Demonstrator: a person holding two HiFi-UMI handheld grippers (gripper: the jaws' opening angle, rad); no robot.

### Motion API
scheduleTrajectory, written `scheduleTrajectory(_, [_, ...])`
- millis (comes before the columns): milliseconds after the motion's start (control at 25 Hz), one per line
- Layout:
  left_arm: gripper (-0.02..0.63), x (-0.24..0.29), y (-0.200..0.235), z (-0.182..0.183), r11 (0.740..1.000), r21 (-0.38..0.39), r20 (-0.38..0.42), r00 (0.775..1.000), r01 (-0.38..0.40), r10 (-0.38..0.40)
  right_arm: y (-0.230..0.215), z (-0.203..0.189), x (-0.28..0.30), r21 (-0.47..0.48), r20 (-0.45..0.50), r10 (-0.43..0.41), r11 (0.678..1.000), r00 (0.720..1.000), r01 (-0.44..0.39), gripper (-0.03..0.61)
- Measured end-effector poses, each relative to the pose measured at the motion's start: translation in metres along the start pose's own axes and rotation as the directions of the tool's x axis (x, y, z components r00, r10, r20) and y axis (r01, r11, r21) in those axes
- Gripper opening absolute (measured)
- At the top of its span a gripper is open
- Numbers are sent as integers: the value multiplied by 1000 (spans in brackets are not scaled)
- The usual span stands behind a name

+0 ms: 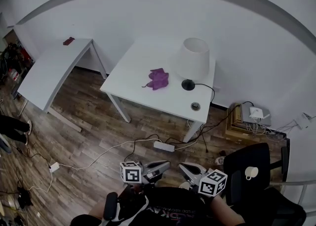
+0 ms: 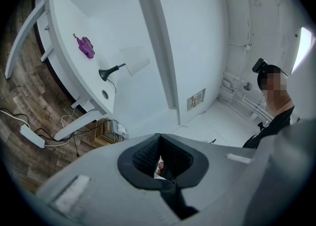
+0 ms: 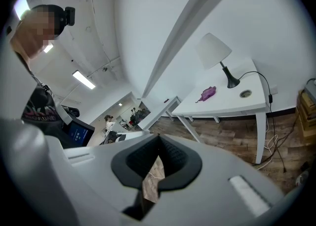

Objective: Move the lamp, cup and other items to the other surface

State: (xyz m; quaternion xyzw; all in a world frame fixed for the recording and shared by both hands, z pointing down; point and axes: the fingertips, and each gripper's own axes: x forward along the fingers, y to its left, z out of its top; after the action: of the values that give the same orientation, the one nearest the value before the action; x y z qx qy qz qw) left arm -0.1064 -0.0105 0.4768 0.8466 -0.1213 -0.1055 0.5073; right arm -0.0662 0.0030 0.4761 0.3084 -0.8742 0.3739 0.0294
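While both are held low over the wood floor (image 1: 89, 131), the left gripper (image 1: 165, 164) and right gripper (image 1: 183, 168) are each clenched on nothing. Just right of the right gripper: white cup (image 1: 251, 172) on a black chair (image 1: 247, 158). Ahead on the floor: power strip (image 1: 164, 146) and loose cables (image 1: 113, 151), before the bench (image 1: 133, 79). On it: purple cloth (image 1: 158, 78), then the lamp (image 1: 193, 59) farther back. Second bench (image 1: 49, 71) far ahead-left.

Hidden or unreadable, mostly in the head view.
The lamp (image 1: 193, 59) shade covers its own stem. A dark item (image 1: 68, 41) on the left table (image 1: 49, 71) is too small to name. The kind of purple heap (image 1: 158, 78) is unclear. A round spot (image 1: 195, 106) could be a hole or an object. The arms behind the left gripper (image 1: 165, 164) and right gripper (image 1: 183, 167) are cut off at the bottom edge.
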Motion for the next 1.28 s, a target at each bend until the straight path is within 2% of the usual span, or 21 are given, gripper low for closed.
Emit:
scheduleTrajectory(240, [-5,2,2,-3,1000,-4,-10,1000,-12,12,-2,-1,-1,13,1,5,1000,1000,-5,5])
scheduleTrajectory(680, [-3,7,-14,0,997,47,-7,998,56,-56,-3,-2,-4,16,2,6,1000,1000,-6,5])
scheduleTrajectory(840, [-3,8,-18,1,996,72,-16,998,59,-57,-2,0,-4,14,8,12,1000,1000,-12,5])
scheduleTrajectory(1280, [-3,0,-19,1,999,37,30,1000,3,-4,-1,1,-11,22,12,18,1000,1000,-19,5])
